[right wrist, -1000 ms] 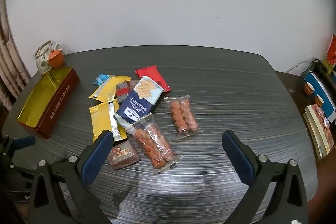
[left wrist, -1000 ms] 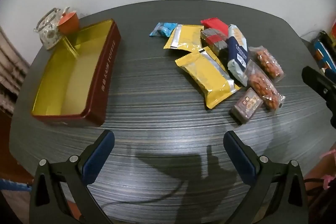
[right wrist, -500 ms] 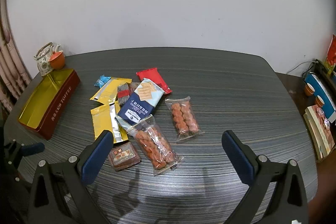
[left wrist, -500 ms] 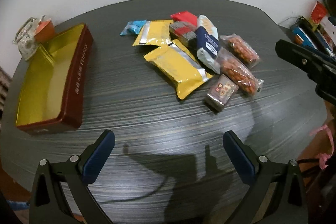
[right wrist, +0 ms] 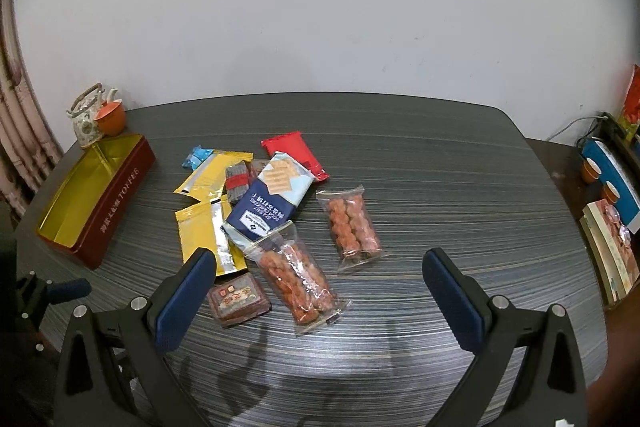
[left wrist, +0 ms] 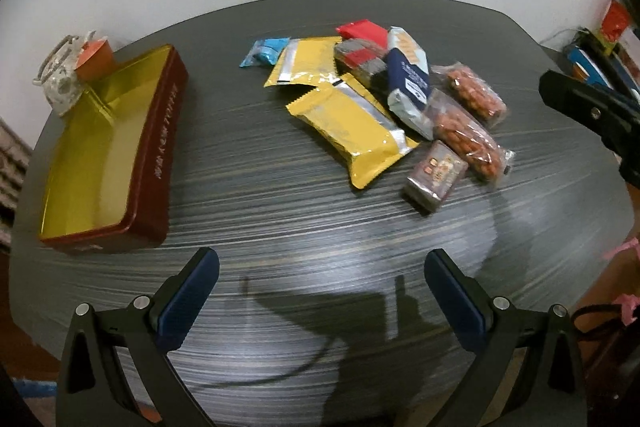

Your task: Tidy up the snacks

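A pile of snack packets lies mid-table: two yellow foil packs (left wrist: 352, 131) (right wrist: 204, 231), a navy biscuit pack (left wrist: 408, 79) (right wrist: 272, 203), a red pack (right wrist: 294, 153), a small blue one (left wrist: 266, 51), two clear bags of orange snacks (right wrist: 350, 223) (right wrist: 294, 277) and a brown square packet (left wrist: 436, 173) (right wrist: 238, 299). An empty red tin with a gold inside (left wrist: 100, 155) (right wrist: 94, 195) stands at the left. My left gripper (left wrist: 320, 291) is open above the near table edge. My right gripper (right wrist: 316, 291) is open, hovering just short of the clear bags.
A teapot (right wrist: 86, 115) and an orange cup (right wrist: 110, 117) stand behind the tin. Books and cups (right wrist: 608, 195) sit on a side surface at the right. The dark striped table (right wrist: 440, 187) has bare room right of the pile.
The left wrist view swung right and then partly back, so the tin and pile shifted across it. The right gripper hardly moved. Both grippers stayed open.
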`<state>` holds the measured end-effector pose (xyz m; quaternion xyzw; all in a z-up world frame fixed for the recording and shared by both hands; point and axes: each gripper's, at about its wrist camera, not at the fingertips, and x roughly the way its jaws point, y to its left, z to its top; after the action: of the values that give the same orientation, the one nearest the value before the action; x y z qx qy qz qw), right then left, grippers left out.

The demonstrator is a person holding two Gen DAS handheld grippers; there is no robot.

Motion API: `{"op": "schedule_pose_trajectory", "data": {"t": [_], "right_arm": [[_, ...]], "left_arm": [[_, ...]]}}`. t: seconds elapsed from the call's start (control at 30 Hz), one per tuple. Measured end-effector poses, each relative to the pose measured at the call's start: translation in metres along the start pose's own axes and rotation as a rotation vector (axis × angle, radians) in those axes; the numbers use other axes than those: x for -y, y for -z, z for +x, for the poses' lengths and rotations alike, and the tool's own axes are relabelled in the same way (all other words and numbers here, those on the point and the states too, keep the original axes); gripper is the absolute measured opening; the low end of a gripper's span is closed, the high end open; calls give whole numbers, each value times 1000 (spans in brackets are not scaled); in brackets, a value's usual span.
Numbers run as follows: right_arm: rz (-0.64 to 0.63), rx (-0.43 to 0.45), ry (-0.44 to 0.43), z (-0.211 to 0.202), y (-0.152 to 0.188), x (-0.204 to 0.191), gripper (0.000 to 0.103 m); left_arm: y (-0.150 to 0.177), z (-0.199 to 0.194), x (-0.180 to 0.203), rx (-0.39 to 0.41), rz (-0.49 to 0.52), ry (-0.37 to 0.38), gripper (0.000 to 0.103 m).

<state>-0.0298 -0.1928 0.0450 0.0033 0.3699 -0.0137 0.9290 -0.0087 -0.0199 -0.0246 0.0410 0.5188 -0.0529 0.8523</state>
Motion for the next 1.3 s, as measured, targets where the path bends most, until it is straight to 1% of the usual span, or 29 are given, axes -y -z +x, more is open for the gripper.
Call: {"op": "schedule_pose_trajectory", "data": {"t": [0.13,0.27,0.4,0.53,0.77,0.87,1.3], "right_arm": [[-8,-2,-2,1,-1,-2,103],[-13,-3,-3,1,-1,-3,103],[-16,-4,1,1,-1,-3,103],[-18,-6,1,1,-1,-3,103],[-26,-1,-3,0,-1,-5,103],[-29,2,-4,-1,0,-6,103],[-34,-4,-3,0,2,-7,103]], "left_arm": [[1,2,-5,-8,-14,-26,102],[1,3,-10,-5,-36,-27,102],[1,2,-11,11,-30,-68,102],[1,1,-16,7,-58,-56,102],[1,-1,-18,12,-77,-34,102],[1,-1,-20,4,-82,-47,102],[0,-1,-21,-6,-96,-49,102]]}}
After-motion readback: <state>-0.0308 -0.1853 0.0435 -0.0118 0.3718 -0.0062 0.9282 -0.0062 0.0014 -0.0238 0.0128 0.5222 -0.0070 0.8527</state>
